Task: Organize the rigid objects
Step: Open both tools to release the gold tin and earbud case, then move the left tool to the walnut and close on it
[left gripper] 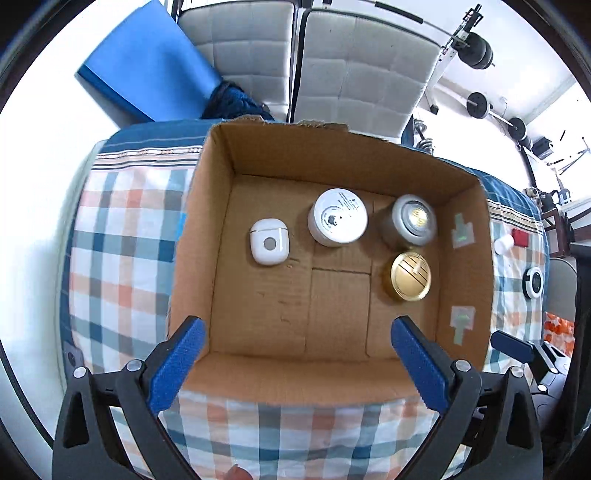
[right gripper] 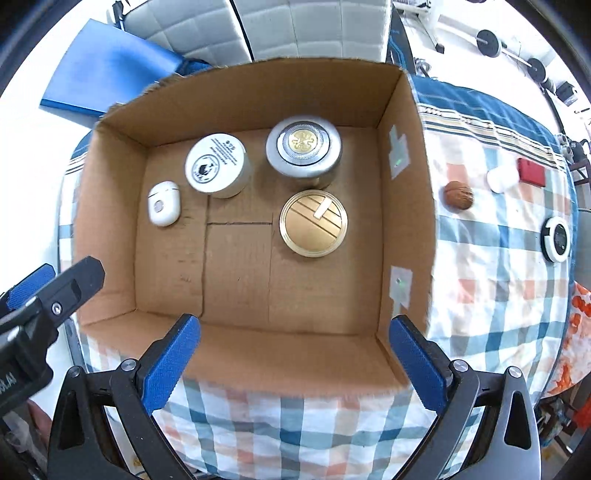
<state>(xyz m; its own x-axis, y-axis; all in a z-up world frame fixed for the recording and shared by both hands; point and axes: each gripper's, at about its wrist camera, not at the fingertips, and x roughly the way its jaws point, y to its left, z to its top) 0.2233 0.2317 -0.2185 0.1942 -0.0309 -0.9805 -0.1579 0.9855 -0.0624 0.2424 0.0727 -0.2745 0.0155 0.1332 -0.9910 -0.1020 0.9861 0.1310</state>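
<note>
An open cardboard box [left gripper: 207, 236] [right gripper: 406, 206] stands on a checked cloth. Inside lie a white earbud case [left gripper: 269, 242] [right gripper: 164, 203], a white round jar [left gripper: 338, 217] [right gripper: 217, 164], a silver jar with a gold centre [left gripper: 412, 220] [right gripper: 304, 146] and a gold-lidded tin [left gripper: 410, 276] [right gripper: 313, 223]. My left gripper [left gripper: 297, 330] is open and empty above the box's near wall. My right gripper [right gripper: 295, 328] is open and empty above the near wall too. Right of the box lie a walnut [right gripper: 458, 195], a white cap [left gripper: 504, 243] [right gripper: 498, 179], a red block [left gripper: 521, 237] [right gripper: 531, 171] and a round white device [left gripper: 533, 282] [right gripper: 557, 239].
The checked cloth [left gripper: 118, 266] [right gripper: 491, 280] covers the table. Two grey padded chair backs [left gripper: 354, 70] [right gripper: 306, 26] and a blue mat [left gripper: 147, 62] [right gripper: 107, 74] stand behind. Barbell weights [left gripper: 480, 51] are at the far right. The left gripper's body [right gripper: 48, 295] shows at the right view's left edge.
</note>
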